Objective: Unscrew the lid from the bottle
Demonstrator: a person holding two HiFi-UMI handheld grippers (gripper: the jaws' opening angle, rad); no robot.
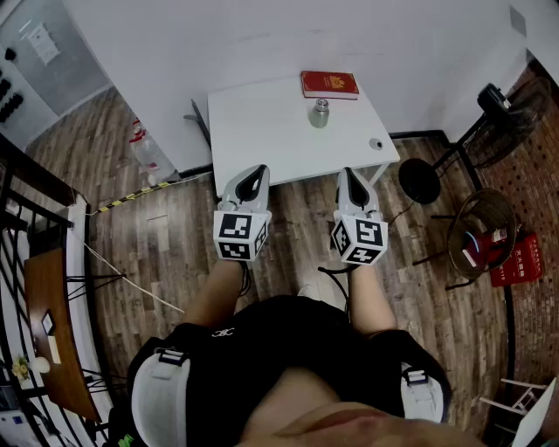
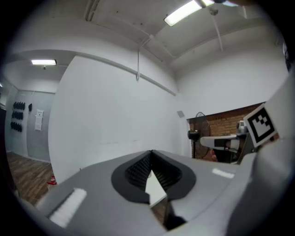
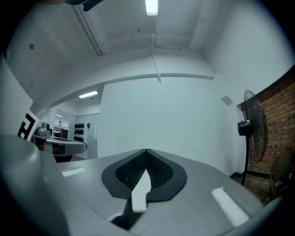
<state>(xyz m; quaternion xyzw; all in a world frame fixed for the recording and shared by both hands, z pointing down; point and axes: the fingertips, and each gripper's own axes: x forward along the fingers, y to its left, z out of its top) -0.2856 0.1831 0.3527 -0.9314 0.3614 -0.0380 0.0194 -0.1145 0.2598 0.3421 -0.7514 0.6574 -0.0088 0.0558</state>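
Well, head view, bottle: a small metal bottle [image 1: 320,117] stands upright toward the back of the white tabletop [image 1: 262,131], its lid [image 1: 321,103] on, just in front of a red book [image 1: 329,85].
Head view, tools: the left tool [image 1: 258,172] and right tool [image 1: 347,174] are held level side by side at the near edge of the tabletop, well short of the bottle, and neither touches anything.
Head view, step in hand: I'd say the reach has not begun. One tool should open and clamp the body low down to keep the bottle from tipping, and the other should take the lid squarely from the side before turning.
Head view, room: plank floor [image 1: 175,236], a round black stool [image 1: 419,181] and a standing fan [image 1: 498,100] off to the right, and a small round object [image 1: 376,144] near the right edge of the tabletop.
Left gripper view, tool: the jaws meet at the tips with nothing between them; beyond is bare white wall [image 2: 106,106].
Left gripper view, neighbour: the right tool's marker cube [image 2: 260,125] shows at the edge, with brick wall [image 2: 226,124] behind it.
Right gripper view, tool: the jaws are pressed together and empty.
Right gripper view, room: a ceiling light [image 3: 151,7] overhead; the bottle is not in sight.
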